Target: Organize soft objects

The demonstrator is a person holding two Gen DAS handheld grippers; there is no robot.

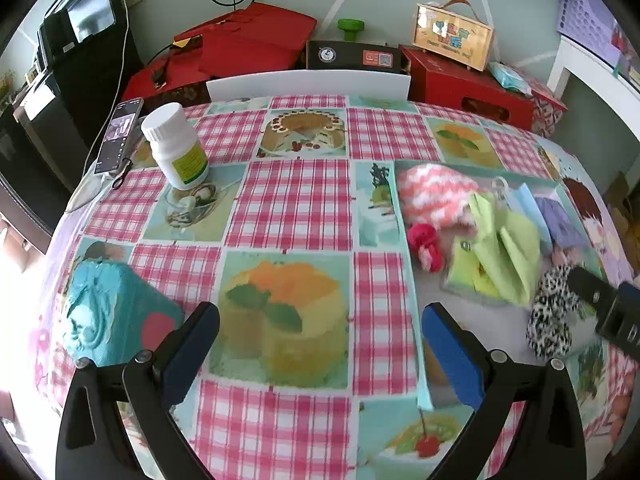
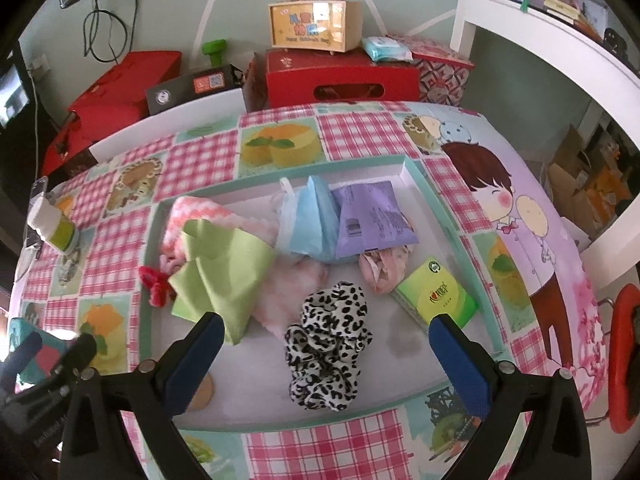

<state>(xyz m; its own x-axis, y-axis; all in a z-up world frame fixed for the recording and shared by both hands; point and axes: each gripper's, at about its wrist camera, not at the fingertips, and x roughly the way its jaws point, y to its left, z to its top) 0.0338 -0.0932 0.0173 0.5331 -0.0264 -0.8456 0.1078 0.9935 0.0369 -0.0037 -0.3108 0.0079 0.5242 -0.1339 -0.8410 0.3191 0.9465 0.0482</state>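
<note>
Above the shallow tray (image 2: 412, 172): right gripper (image 2: 326, 354) poised wide apart over the leopard-print scrunchie (image 2: 326, 348); nothing held.

In the tray, soft items bunched together: green cloth (image 2: 220, 268) draped partly over the pink-and-white knit piece (image 2: 192, 212); red scrunchie (image 2: 156, 286) at the left wall; blue pouch (image 2: 310, 220) and purple packet (image 2: 372, 216) touching at the back; green tissue pack (image 2: 436, 296) to the right. Over bare tablecloth (image 1: 296, 200) well left of the tray: left gripper (image 1: 320, 344), fingers spread, empty; teal box (image 1: 108, 312) just beside its left finger. Judged step: approach for pickup of the scrunchie, sorting apparently unfinished. Next move: lower until both pads straddle the fabric; close gently; lift clear without snagging the green cloth.
</note>
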